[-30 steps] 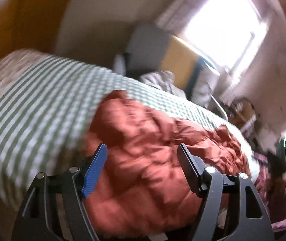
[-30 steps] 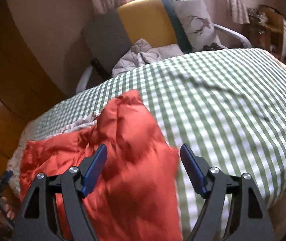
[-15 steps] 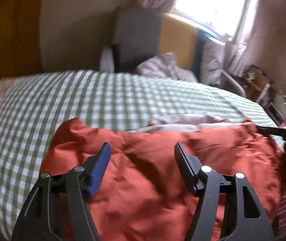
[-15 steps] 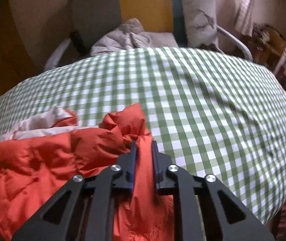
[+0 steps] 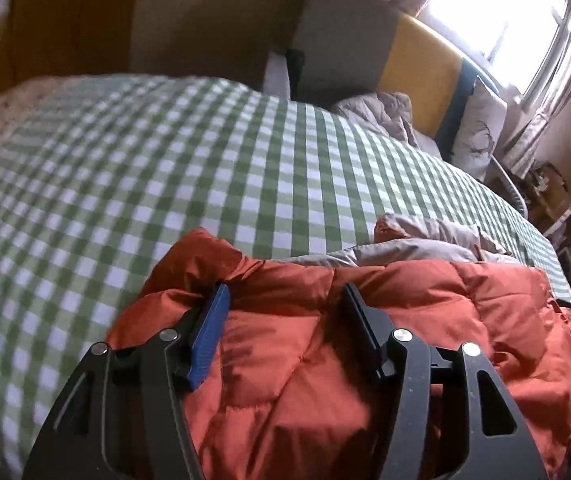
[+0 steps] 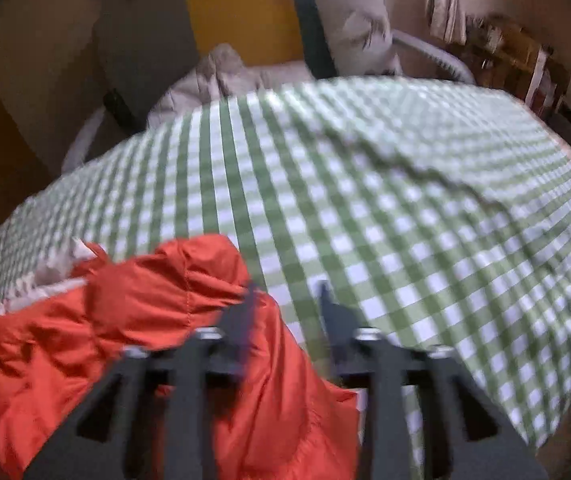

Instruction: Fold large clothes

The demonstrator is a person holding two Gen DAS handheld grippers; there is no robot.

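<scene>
- A bed covered with a green-and-white checked sheet is seen filling the middle of both views; a raised crease is shown across its right half in the right wrist view.
- A quilted orange-red puffer jacket with a pale grey lining is spread on the near edge of the bed, in the lower half of the left wrist view and the lower left of the right wrist view; the lining is exposed along its far edge.
- An armchair with a grey, yellow and dark teal back is placed beyond the bed at the top of the frames, with a pale crumpled garment on its seat and a printed cushion against its back.
- The left gripper is held wide open over the jacket, nothing being gripped.
- The right gripper is blurred; its jaws are seen parted by a moderate gap at the jacket's right edge, one finger over the orange fabric, the other over the sheet.
</scene>
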